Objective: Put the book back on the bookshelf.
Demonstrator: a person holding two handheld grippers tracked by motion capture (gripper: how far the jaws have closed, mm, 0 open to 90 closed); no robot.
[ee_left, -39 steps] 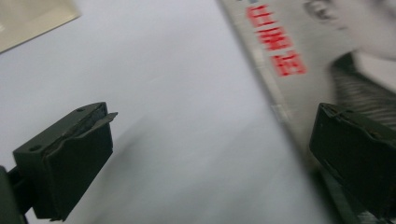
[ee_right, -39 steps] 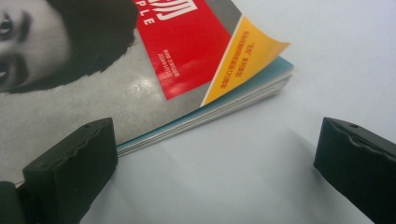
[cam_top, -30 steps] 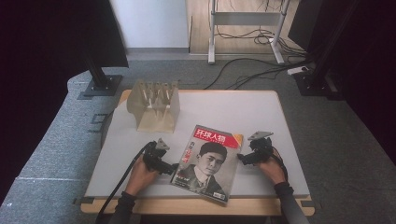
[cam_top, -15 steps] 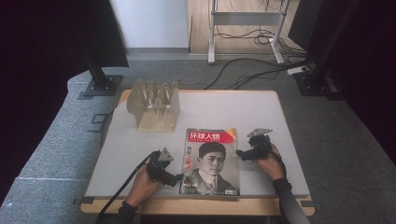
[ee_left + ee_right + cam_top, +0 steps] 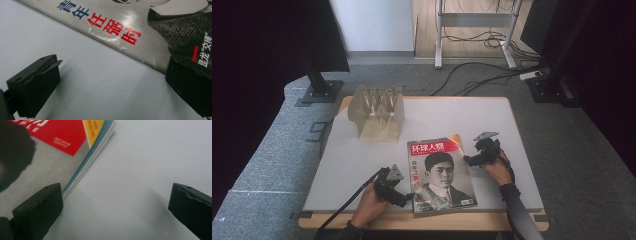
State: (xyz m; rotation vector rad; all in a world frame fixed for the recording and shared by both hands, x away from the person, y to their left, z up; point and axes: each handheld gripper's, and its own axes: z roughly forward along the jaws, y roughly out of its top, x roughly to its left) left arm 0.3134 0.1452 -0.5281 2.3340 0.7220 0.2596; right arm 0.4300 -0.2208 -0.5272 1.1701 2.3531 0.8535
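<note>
High view first: flat on the white table (image 5: 362, 160), close to its front edge and cover up, a magazine (image 5: 441, 172) with a red masthead and a portrait; farther back and to the left, well apart from it, a slotted wooden rack (image 5: 377, 114). At the magazine's lower left corner, the left gripper (image 5: 409, 196); against the upper part of its right side, the right gripper (image 5: 467, 160). Seen along the left gripper's own jaws: spread wide, pinching nothing, one jaw over bare table and the other at the creased spine edge, overlapping the cover's dark corner, though cannot tell whether pressing on it or just above. Seen along the right gripper's jaws: likewise spread and empty, one jaw over the grey cover just inside the stacked page edges, the other well out over bare table. Judged from this, the step in hand: bracketing the magazine from both sides, before any grip, probably to square it up or to lift it. Next move calls for getting a jaw under an edge, hard with the pages lying flush on the table; likely means sliding the magazine toward the table's front edge or tipping the page side up, then closing on the full thickness, not on the cover sheet alone.
</note>
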